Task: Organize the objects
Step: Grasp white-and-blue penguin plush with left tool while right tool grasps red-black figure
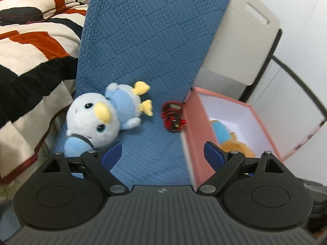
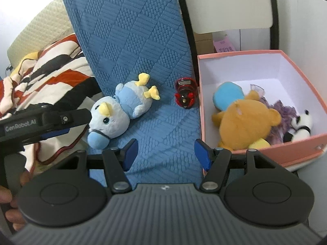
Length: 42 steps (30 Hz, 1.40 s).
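Note:
A light blue penguin plush (image 1: 98,120) (image 2: 122,108) lies on its back on the blue quilted mat (image 1: 153,51) (image 2: 134,40). A small red and black toy (image 1: 173,116) (image 2: 185,95) sits on the mat beside the pink box (image 1: 192,138) (image 2: 302,153). The box holds an orange bear plush (image 2: 245,124) (image 1: 235,145), a purple plush (image 2: 280,114) and a panda plush (image 2: 302,124). My left gripper (image 1: 162,155) is open and empty, near the penguin's head; it also shows in the right wrist view (image 2: 61,126). My right gripper (image 2: 165,153) is open and empty above the mat.
A red, black and white striped blanket (image 1: 30,47) (image 2: 51,71) lies left of the mat. A beige chair back (image 1: 245,40) (image 2: 229,4) with a black frame stands behind the box. A cardboard box with a pink note (image 2: 222,45) sits behind.

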Tool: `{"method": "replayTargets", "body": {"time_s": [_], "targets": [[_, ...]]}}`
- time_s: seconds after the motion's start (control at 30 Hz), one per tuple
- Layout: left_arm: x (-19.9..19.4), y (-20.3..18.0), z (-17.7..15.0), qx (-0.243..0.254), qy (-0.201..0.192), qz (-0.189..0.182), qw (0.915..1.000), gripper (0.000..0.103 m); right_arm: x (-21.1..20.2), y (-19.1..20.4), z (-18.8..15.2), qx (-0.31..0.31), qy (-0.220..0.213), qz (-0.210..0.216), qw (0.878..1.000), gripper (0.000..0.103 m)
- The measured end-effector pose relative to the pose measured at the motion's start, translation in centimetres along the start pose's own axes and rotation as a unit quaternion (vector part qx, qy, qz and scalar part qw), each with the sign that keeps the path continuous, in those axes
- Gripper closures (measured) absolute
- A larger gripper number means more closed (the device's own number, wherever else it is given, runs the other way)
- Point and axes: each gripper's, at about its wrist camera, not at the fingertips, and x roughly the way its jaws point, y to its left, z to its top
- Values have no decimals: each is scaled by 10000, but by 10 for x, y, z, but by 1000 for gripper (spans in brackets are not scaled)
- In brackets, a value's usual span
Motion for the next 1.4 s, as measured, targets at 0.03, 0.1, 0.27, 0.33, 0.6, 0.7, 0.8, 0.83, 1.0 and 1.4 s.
{"method": "replayTargets", "body": {"time_s": [0.03, 0.1, 0.27, 0.33, 0.6, 0.7, 0.8, 0.83, 1.0, 1.4], "targets": [[7, 4, 1, 41, -18, 21, 10000, 11, 10, 2, 0, -62, -10, -27, 10000, 39], [23, 11, 3, 130, -16, 86, 9999, 8, 24, 6, 1, -175, -44, -41, 9998, 39], [66, 29, 8, 455, 64, 456, 9979, 6, 63, 12, 7, -413, -123, -13, 9991, 39], [81, 34, 12, 714, 59, 689, 9950, 6, 79, 12, 12, -466, -49, -21, 9989, 39], [128, 38, 19, 1780, 53, 1474, 9729, 5, 136, 11, 30, -748, -58, -172, 9970, 39], [145, 36, 17, 2237, 154, 1713, 9594, 5, 158, 12, 36, -849, -57, -238, 9961, 33], [164, 39, 16, 2490, 340, 1893, 9492, 5, 174, 15, 41, -1060, -49, -402, 9935, 25], [171, 40, 15, 2563, 393, 1978, 9453, 5, 178, 16, 44, -1162, -106, -428, 9922, 25], [194, 40, 6, 3167, 622, 2367, 9164, 5, 201, 23, 55, -1543, -134, -651, 9858, 25], [224, 45, 10, 3693, 704, 2540, 8912, 0, 270, 38, 61, -2662, 165, -1642, 9497, 25]]}}
